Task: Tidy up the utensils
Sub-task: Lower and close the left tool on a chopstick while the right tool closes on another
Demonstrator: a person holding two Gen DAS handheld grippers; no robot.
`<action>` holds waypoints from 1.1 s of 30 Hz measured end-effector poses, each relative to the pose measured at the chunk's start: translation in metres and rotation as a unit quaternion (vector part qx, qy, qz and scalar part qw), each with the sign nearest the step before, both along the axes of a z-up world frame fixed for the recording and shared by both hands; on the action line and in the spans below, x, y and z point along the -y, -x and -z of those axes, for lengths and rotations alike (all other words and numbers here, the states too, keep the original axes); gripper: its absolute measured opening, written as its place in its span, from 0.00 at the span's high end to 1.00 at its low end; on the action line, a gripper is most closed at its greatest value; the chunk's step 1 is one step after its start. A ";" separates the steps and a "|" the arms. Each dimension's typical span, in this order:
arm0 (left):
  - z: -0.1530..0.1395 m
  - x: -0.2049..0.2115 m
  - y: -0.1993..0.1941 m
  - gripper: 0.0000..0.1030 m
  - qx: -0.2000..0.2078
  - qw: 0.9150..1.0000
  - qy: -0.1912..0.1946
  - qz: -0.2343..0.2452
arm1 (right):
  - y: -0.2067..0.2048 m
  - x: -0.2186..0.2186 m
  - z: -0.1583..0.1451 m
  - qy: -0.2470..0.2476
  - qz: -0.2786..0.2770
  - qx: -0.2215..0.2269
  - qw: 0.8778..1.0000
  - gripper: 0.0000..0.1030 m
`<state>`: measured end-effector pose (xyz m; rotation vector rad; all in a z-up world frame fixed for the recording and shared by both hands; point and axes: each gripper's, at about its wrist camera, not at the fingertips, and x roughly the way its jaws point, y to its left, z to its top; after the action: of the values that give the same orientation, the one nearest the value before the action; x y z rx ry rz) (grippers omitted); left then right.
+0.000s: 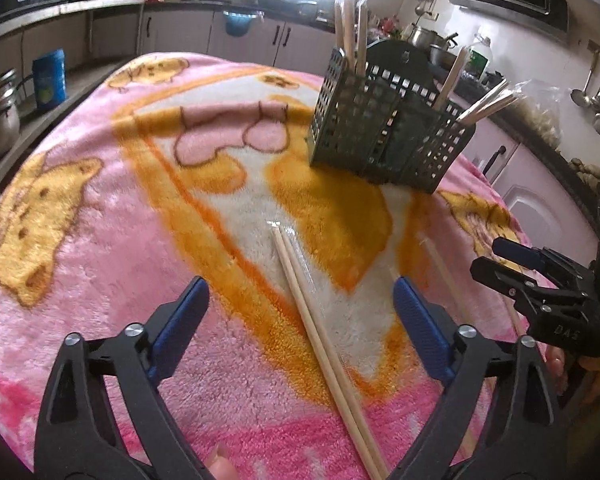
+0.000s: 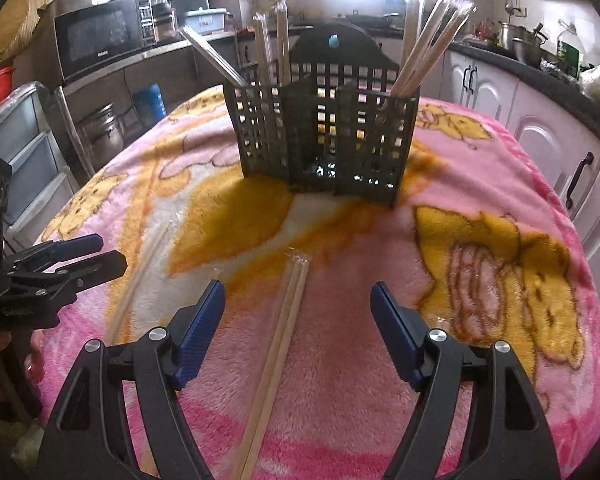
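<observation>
A dark slotted utensil holder (image 1: 384, 132) (image 2: 324, 136) stands on the pink blanket, with several wrapped chopstick pairs upright in it. A wrapped pair of wooden chopsticks (image 1: 320, 344) lies flat between the fingers of my left gripper (image 1: 300, 312), which is open just above it. It also shows at the left in the right wrist view (image 2: 136, 280). Another wrapped pair (image 2: 284, 332) lies between the fingers of my right gripper (image 2: 298, 312), also open. That pair shows faintly in the left wrist view (image 1: 448, 276), beside the right gripper (image 1: 496, 260).
The pink and orange blanket (image 1: 100, 240) (image 2: 480, 280) covers the table. Kitchen counters, cabinets (image 2: 540, 132), a microwave (image 2: 100, 40) and pots (image 1: 0, 112) ring the table beyond its edges.
</observation>
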<state>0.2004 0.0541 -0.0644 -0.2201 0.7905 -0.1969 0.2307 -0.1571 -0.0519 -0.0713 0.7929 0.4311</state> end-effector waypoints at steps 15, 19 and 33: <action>0.019 0.011 -0.042 0.49 -0.047 0.998 0.026 0.021 | -0.033 -0.015 0.019 0.012 -0.017 -0.054 0.998 0.36; 0.019 0.012 -0.052 0.49 -0.055 0.998 0.026 0.018 | -0.043 -0.018 0.024 0.010 -0.014 -0.078 0.997 0.44; 0.021 0.011 -0.073 0.85 -0.073 0.997 0.004 0.006 | -0.064 -0.038 0.023 0.048 -0.015 -0.122 0.991 0.87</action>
<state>0.2732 0.0432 -0.0857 -0.2384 0.9365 -0.1973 0.2946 -0.1188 -0.0751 -0.1218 1.0538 0.4357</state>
